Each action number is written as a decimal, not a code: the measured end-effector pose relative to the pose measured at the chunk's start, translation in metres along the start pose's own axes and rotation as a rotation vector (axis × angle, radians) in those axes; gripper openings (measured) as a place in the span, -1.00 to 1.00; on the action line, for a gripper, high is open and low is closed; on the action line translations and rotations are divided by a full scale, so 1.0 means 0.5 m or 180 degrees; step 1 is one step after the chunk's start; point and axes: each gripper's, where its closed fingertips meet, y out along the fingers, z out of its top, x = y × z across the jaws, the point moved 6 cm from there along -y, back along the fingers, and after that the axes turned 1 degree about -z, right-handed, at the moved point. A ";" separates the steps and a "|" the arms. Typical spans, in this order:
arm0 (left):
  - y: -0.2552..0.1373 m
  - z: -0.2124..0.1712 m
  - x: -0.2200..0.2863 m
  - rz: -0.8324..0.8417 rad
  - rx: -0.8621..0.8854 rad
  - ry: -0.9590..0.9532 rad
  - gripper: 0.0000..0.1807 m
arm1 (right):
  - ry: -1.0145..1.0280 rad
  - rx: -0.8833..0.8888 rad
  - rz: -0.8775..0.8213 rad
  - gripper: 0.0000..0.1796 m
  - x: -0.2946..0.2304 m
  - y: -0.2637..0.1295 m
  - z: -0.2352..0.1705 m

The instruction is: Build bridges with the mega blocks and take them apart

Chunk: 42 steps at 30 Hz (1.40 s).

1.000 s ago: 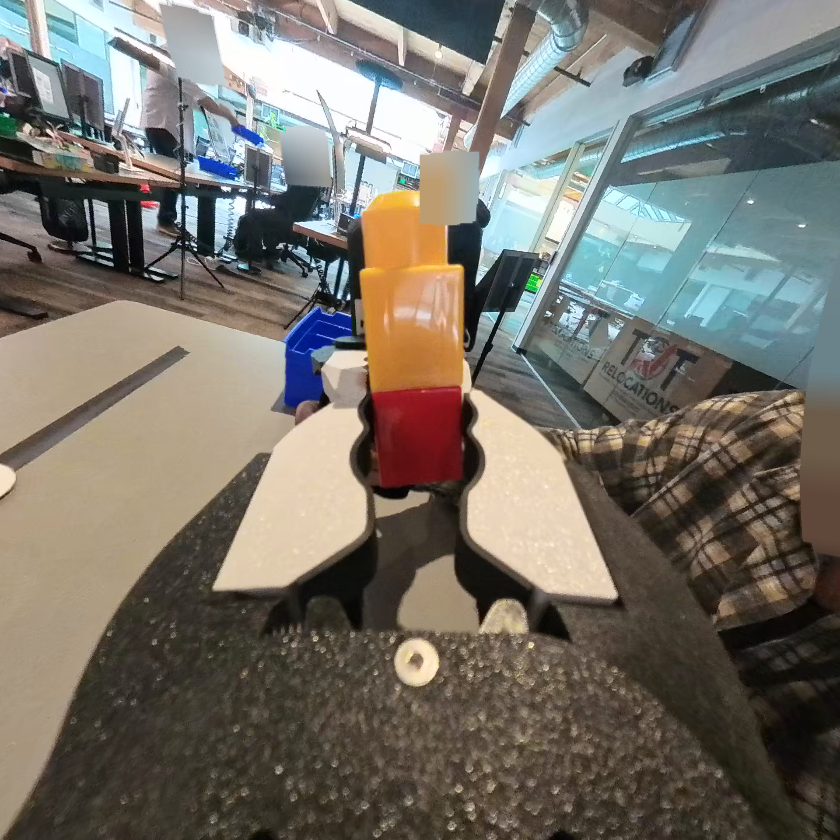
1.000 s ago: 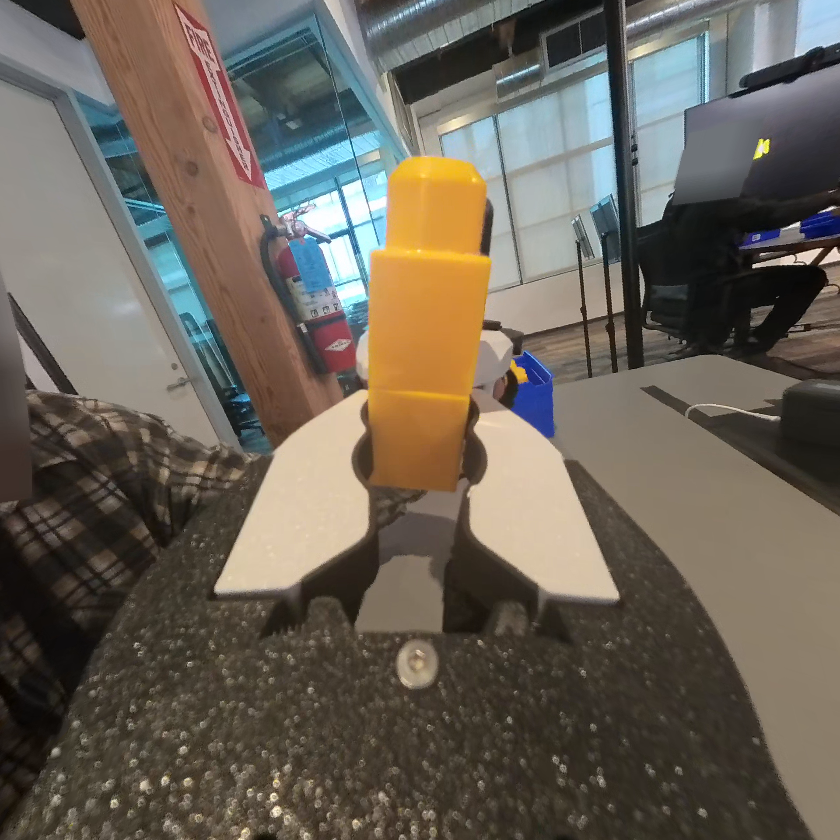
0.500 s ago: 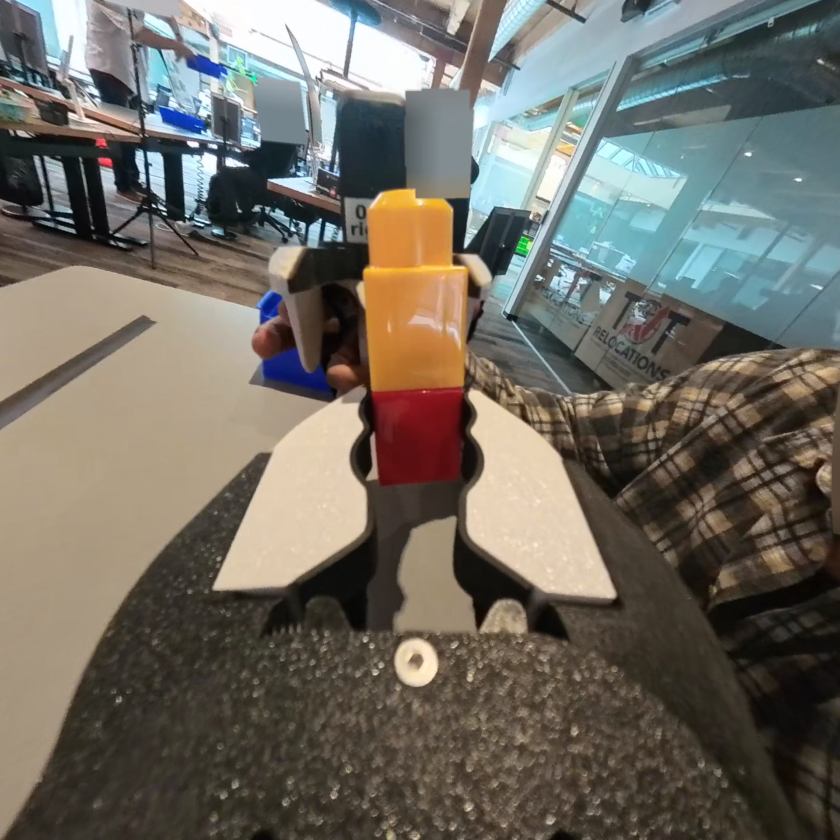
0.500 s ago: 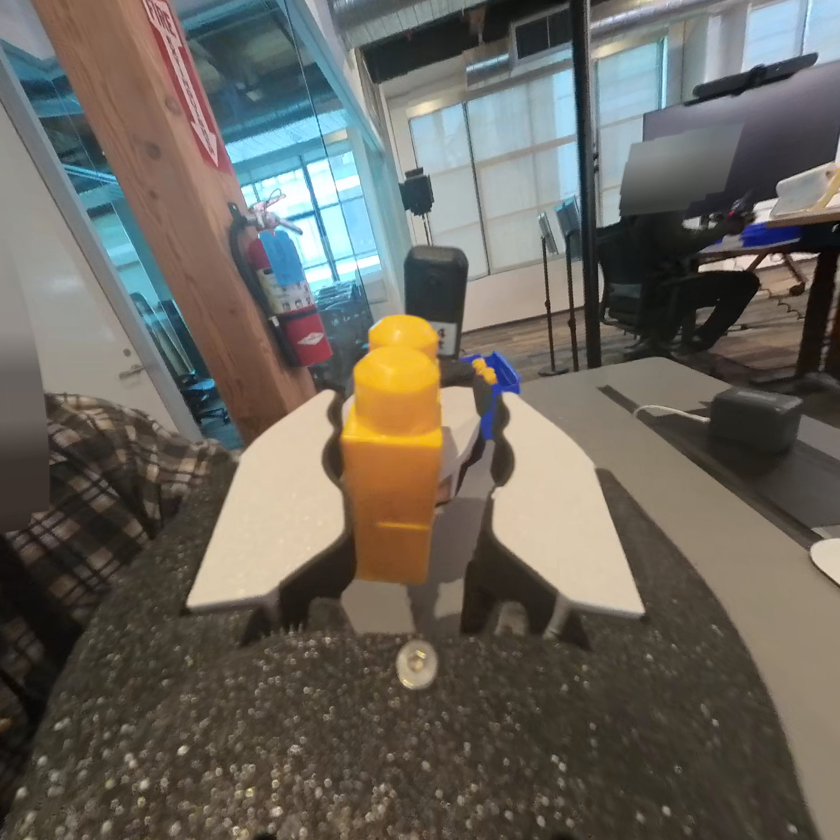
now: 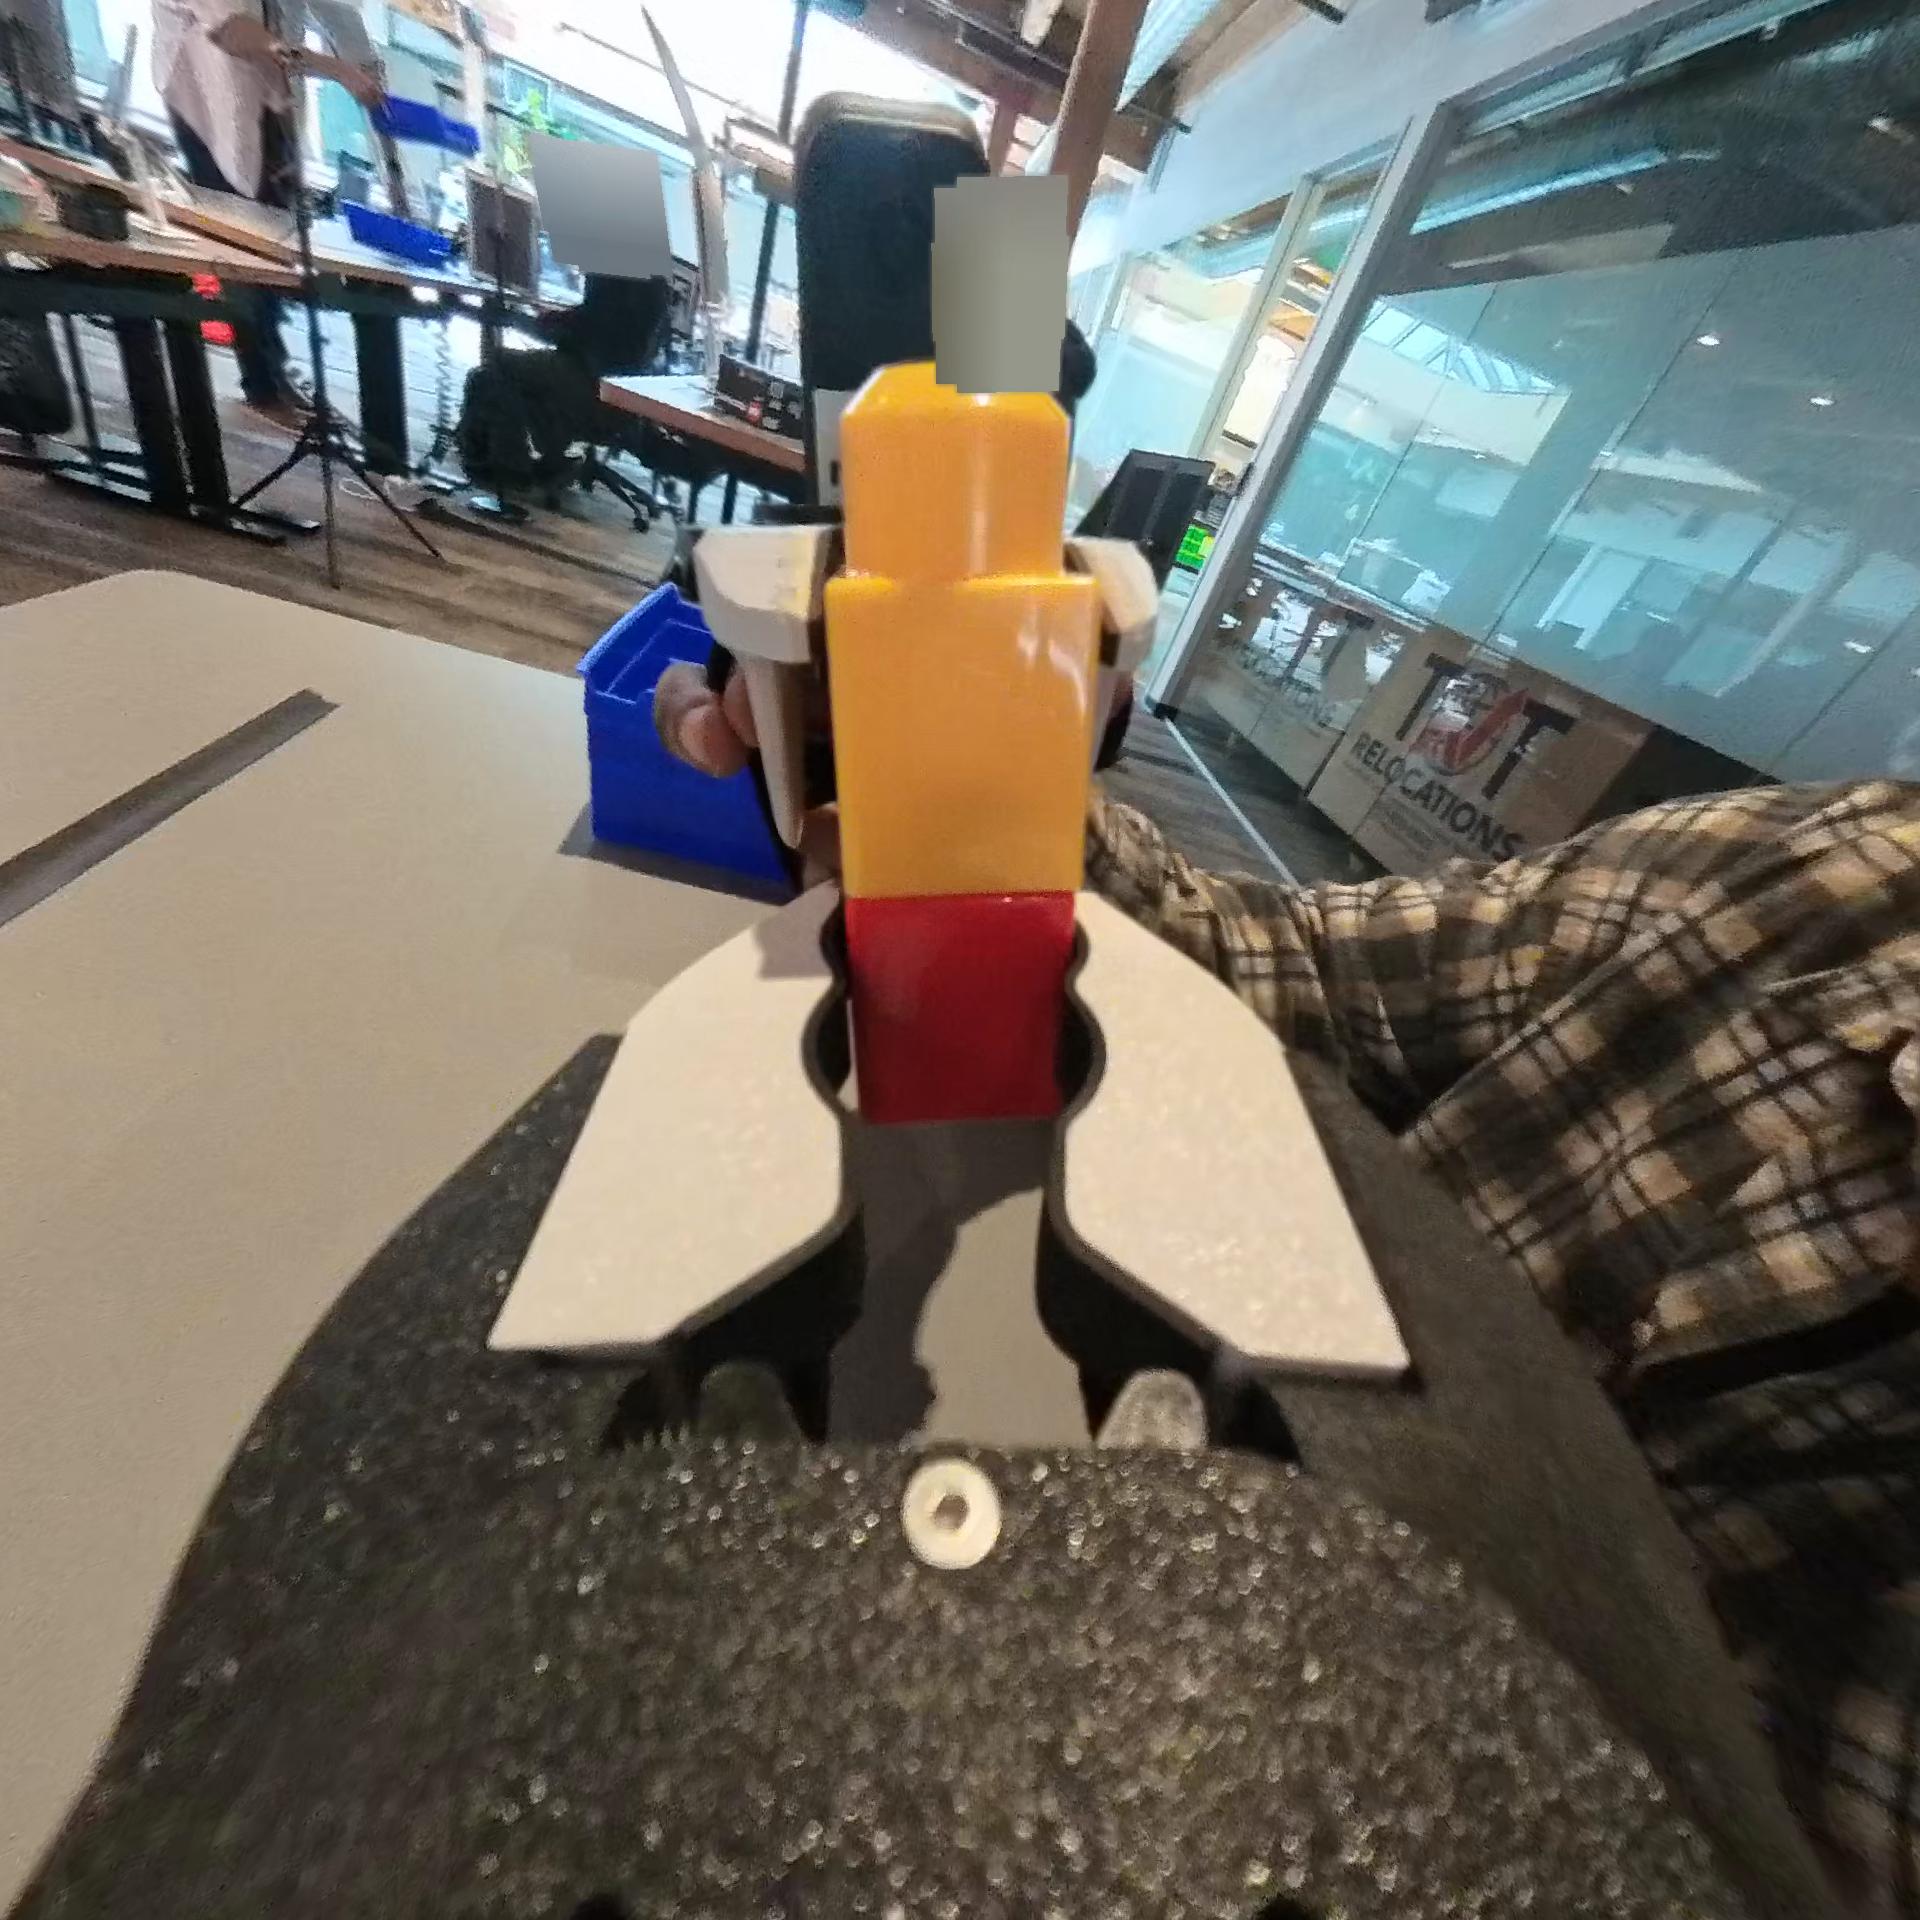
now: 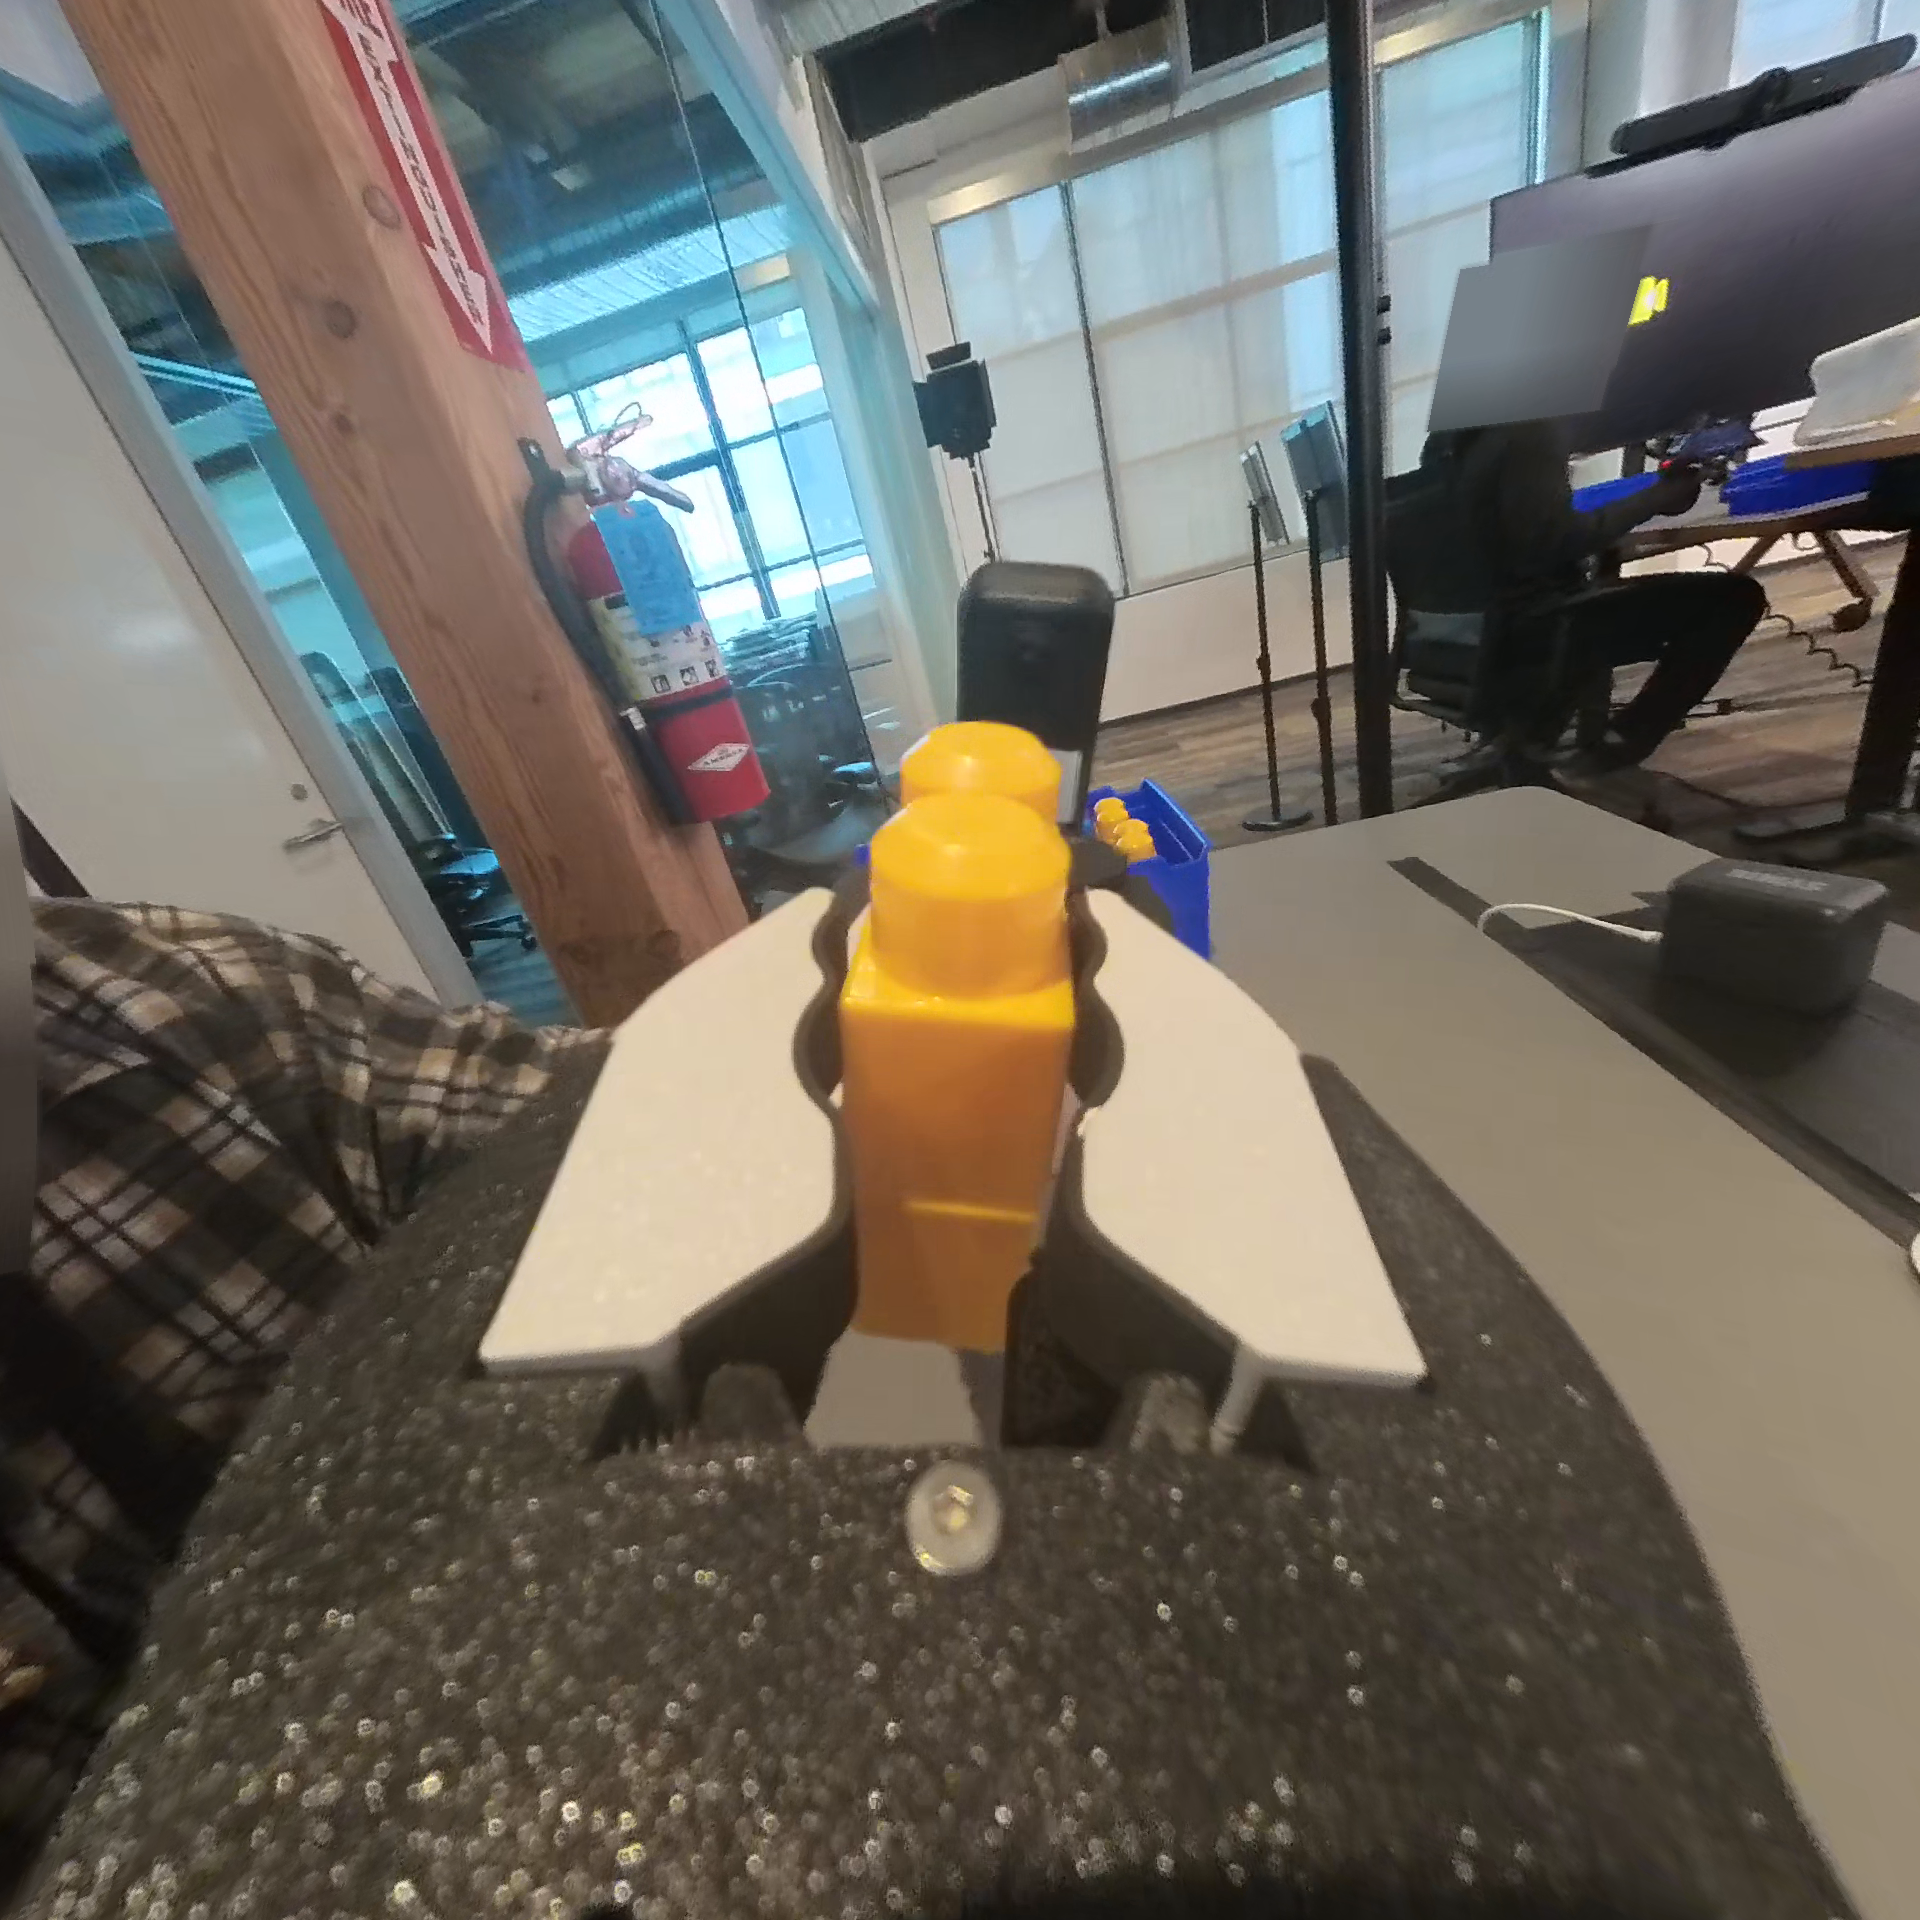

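Note:
My left gripper [image 5: 956, 914] is shut on a red block [image 5: 956, 1008]. Yellow blocks [image 5: 961, 748] are stacked on the red one and reach forward. My right gripper [image 6: 961, 935] faces it from the far end, and its fingers [image 5: 774, 727] flank the yellow block [image 6: 951, 1091]. In the right wrist view one pad touches the yellow block. A thin gap shows at the other pad, so the block stands between the jaws without being pressed. Both grippers are in the air above the grey table [image 5: 260, 935].
A blue bin [image 6: 1174, 883] with yellow blocks sits at the table's far edge and also shows in the left wrist view [image 5: 665, 748]. A plaid sleeve [image 5: 1558, 1039] is close on one side. A dark box with a white cable [image 6: 1766, 935] lies on the table. Some 5 cm of space lies between my two pairs of fingers.
My right gripper let go of the yellow end, opened wide, slid farther over the yellow block and narrowed again around it. My left gripper kept its hold on the red block.

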 end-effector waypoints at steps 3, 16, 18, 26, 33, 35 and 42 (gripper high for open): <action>0.007 -0.005 -0.002 0.0091 -0.0093 -0.0097 -0.60 | 0.0019 0.0139 -0.0083 -0.56 0.002 -0.002 0.006; 0.019 -0.021 -0.015 0.0186 -0.0157 -0.0284 -0.60 | -0.0112 0.0856 -0.0452 -0.56 0.016 -0.096 0.069; 0.017 -0.021 -0.013 0.0209 -0.0144 -0.0268 -0.60 | -0.0151 0.0812 -0.0449 -0.56 0.015 -0.091 0.068; 0.000 -0.007 -0.009 0.0262 -0.0049 -0.0160 -0.60 | -0.0235 0.0765 -0.0393 -0.56 0.005 -0.084 0.067; -0.010 0.002 -0.007 0.0317 -0.0021 -0.0062 -0.60 | -0.0360 0.0641 -0.0396 -0.56 0.001 -0.074 0.061; -0.010 0.002 -0.008 0.0345 -0.0048 -0.0043 -0.60 | -0.0368 0.0607 -0.0382 -0.56 0.001 -0.071 0.059; -0.008 -0.005 -0.015 0.0423 -0.0153 -0.0008 -0.60 | -0.0379 0.0610 -0.0373 -0.56 0.000 -0.074 0.060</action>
